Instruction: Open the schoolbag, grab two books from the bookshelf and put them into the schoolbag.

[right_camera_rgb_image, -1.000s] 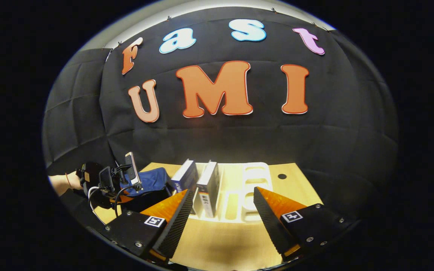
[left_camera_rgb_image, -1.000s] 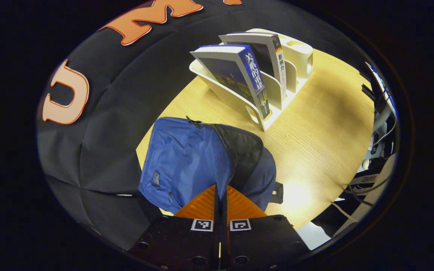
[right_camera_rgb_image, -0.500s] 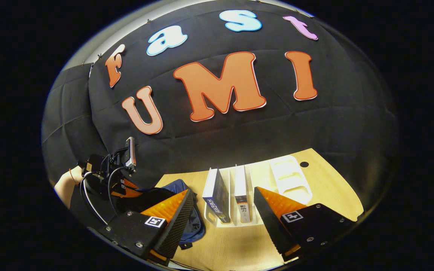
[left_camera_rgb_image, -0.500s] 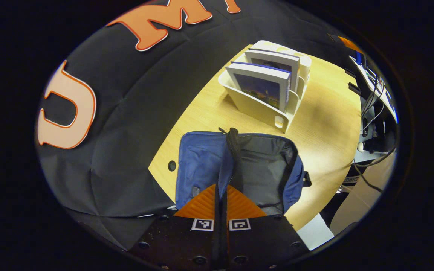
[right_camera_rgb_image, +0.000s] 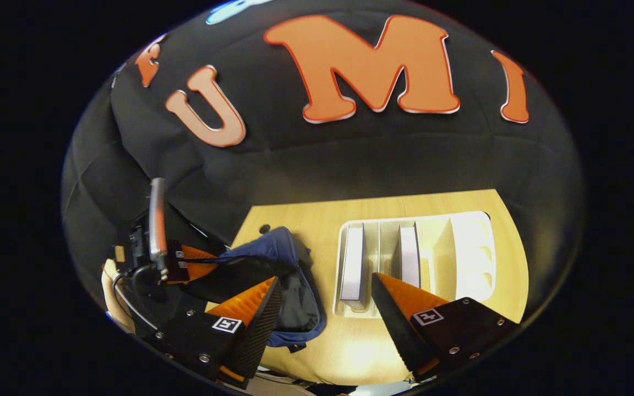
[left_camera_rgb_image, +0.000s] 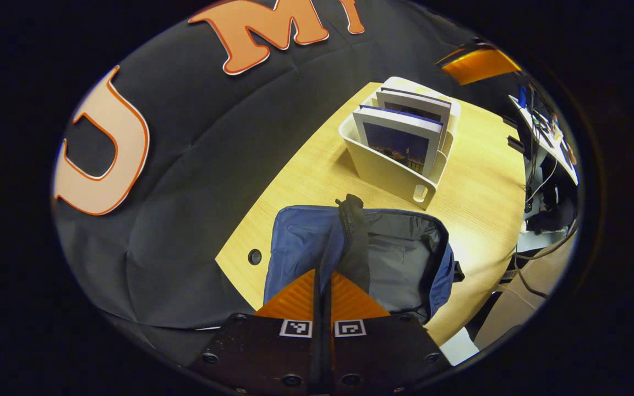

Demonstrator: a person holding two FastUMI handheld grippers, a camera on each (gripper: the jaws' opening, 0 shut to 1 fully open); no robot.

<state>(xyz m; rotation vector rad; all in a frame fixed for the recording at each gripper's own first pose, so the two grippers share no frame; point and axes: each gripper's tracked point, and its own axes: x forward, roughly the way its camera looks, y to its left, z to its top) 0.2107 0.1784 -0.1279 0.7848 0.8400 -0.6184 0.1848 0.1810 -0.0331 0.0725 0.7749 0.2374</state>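
Left gripper (left_camera_rgb_image: 322, 278) clenched on the flap edge of the blue schoolbag (left_camera_rgb_image: 300, 247), lifted open on the bench (left_camera_rgb_image: 476, 181); grey lining showing, bottom hidden. Right gripper (right_camera_rgb_image: 325, 289) released, jaws wide, above two books (right_camera_rgb_image: 353, 264) upright in the white bookshelf (right_camera_rgb_image: 471, 247); covers hard to make out.

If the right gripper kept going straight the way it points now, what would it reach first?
Probably the book in the bookshelf's leftmost slot: it stands between the open fingers of the right gripper, just ahead. Depth is unclear; the second book lies slightly right of that line.
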